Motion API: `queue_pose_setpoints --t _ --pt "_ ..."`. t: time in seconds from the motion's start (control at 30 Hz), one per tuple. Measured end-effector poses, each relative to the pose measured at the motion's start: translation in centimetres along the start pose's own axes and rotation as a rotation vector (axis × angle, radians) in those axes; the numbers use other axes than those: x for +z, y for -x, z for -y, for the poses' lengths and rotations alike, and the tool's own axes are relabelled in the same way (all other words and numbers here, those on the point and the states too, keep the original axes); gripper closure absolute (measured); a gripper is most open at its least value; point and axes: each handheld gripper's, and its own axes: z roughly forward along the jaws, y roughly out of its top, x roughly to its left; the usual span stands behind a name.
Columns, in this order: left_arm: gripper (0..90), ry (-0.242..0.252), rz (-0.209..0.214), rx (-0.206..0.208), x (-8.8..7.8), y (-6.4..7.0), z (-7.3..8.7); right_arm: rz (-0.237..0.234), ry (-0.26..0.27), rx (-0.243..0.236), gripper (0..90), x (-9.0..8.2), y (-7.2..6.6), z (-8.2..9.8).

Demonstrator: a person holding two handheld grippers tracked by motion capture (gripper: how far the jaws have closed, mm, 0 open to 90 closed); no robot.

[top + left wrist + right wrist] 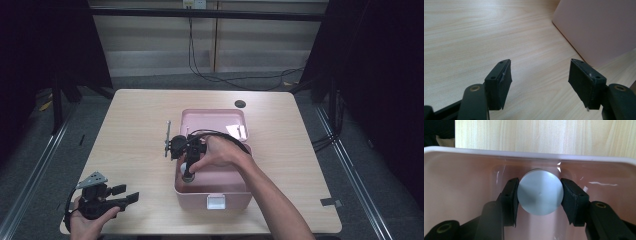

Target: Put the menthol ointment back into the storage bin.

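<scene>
- Worktop (135,110) of pale wood grain carries everything here.
- Left tongs (125,196) rest low over the near left corner, held in the person's left hand (90,220); their jaws stand spread with only bare wood between them, and the left gripper view (540,80) confirms nothing is pinched.
- To the right of the left tongs, well apart from them, stands a pink box (235,192) with its lid swung open at the far side; one pink wall of it shows just beyond the right jaw in the left gripper view (599,27).
- Right tongs (187,172) point down into the box, held in the person's right hand (220,152).
- Between their pads sits a pale grey round cap (540,192), pinched on both sides; the pads press on its rim.
- The cap lies inside the box, close to the pink wall (461,182) ahead of the right tongs.
</scene>
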Motion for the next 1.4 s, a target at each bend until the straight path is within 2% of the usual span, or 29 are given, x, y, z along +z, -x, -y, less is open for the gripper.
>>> queue_pose_setpoints --t 0.23,0.27,0.6,1.4 --pt "34.9 -0.003 0.0 -0.001 0.0 0.0 0.0 0.001 0.01 0.01 51.0 0.5 0.1 0.4" --pt "34.9 -0.002 0.0 -0.003 0.0 0.0 0.0 0.0 0.018 0.03 51.0 0.7 0.0 0.5" --pt "35.1 -0.003 -0.002 0.002 0.1 0.0 0.0 -0.006 0.041 0.04 51.0 1.5 0.1 0.9" --pt "34.3 -0.006 -0.004 -0.006 0.1 0.1 0.0 -0.02 0.05 0.034 50.9 3.1 0.1 1.4"
